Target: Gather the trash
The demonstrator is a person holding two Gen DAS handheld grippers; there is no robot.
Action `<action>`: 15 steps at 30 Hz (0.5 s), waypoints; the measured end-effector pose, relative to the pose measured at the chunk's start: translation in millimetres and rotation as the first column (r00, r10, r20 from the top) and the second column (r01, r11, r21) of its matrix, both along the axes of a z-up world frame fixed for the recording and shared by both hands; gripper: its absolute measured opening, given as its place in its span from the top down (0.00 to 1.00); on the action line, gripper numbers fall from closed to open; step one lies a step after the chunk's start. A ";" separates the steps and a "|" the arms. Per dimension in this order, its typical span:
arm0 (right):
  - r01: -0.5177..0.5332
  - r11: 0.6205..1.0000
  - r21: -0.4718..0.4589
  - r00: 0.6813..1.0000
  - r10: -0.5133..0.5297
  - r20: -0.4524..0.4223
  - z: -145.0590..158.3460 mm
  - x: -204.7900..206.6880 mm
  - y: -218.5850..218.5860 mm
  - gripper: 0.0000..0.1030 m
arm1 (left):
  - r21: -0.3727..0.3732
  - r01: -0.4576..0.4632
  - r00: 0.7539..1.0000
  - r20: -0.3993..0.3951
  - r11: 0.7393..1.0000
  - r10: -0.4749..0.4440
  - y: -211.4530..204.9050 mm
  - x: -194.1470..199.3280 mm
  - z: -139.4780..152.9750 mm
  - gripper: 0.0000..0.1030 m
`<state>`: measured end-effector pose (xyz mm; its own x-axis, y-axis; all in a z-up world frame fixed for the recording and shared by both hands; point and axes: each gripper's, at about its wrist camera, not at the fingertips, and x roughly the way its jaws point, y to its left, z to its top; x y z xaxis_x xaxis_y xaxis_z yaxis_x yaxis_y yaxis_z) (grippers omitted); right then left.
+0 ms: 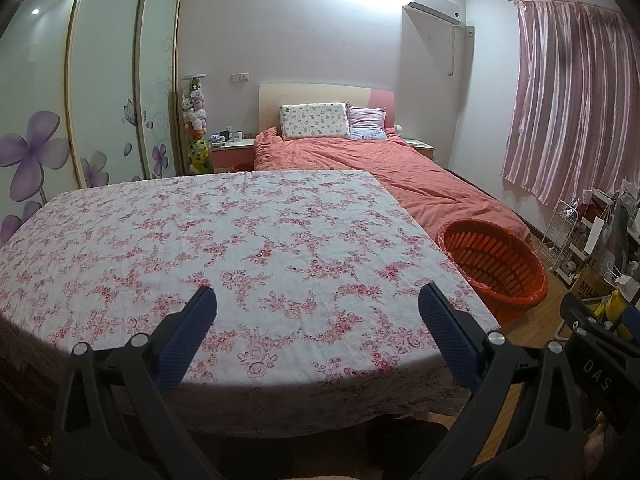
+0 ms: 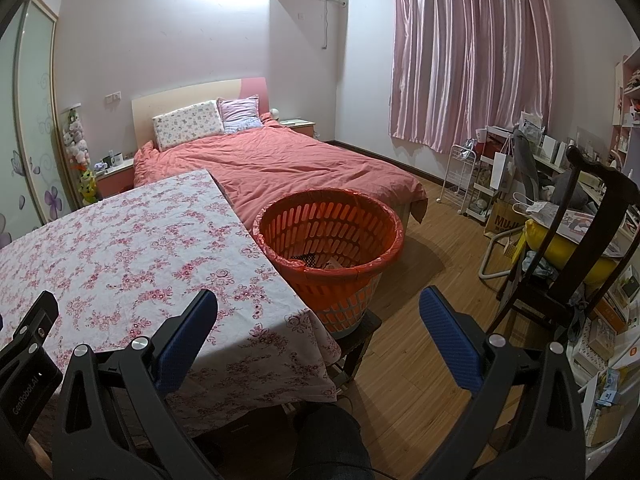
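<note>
Trash [image 2: 320, 260] lies at the bottom of the orange basket [image 2: 394, 220] beside the table [image 1: 240, 220]. Left gripper [image 1: 318, 316] and right gripper [image 2: 318, 316] are spread, empty. Risk: nudging the perched basket could tip it over.

Open left gripper [image 1: 318, 312] over floral tablecloth [image 1: 224, 240], orange basket [image 1: 494, 264] beside
</note>
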<state>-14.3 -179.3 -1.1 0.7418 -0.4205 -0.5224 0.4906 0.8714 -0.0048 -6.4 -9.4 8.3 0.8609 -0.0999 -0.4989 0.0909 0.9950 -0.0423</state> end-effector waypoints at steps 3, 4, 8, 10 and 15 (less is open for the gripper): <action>0.000 1.000 0.000 1.000 0.000 0.001 0.4 0.2 -0.1 0.03 | 0.001 0.000 1.000 0.000 1.000 0.000 0.3 -0.4 -0.2 0.04; 0.000 1.000 0.000 1.000 0.000 0.000 -0.1 0.0 0.0 0.03 | 0.000 0.000 1.000 0.000 1.000 0.000 0.0 0.2 0.1 0.04; 0.000 1.000 0.000 1.000 0.000 0.000 -0.2 -0.1 0.1 0.03 | 0.001 -0.001 1.000 -0.001 1.000 0.001 0.2 -0.3 -0.2 0.04; 0.000 1.000 -0.001 1.000 0.000 0.000 -0.2 -0.1 0.1 0.03 | 0.001 -0.001 1.000 -0.001 1.000 0.001 0.1 0.1 -0.9 0.04; 0.000 1.000 0.000 1.000 0.000 0.000 -0.4 -0.1 0.2 0.03 | 0.001 -0.001 1.000 -0.001 1.000 0.001 0.1 0.1 -0.8 0.04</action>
<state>-14.4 -179.0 -1.4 0.7421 -0.4204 -0.5220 0.4904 0.8715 -0.0049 -6.3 -9.3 7.5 0.8604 -0.0983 -0.5001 0.0897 0.9951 -0.0412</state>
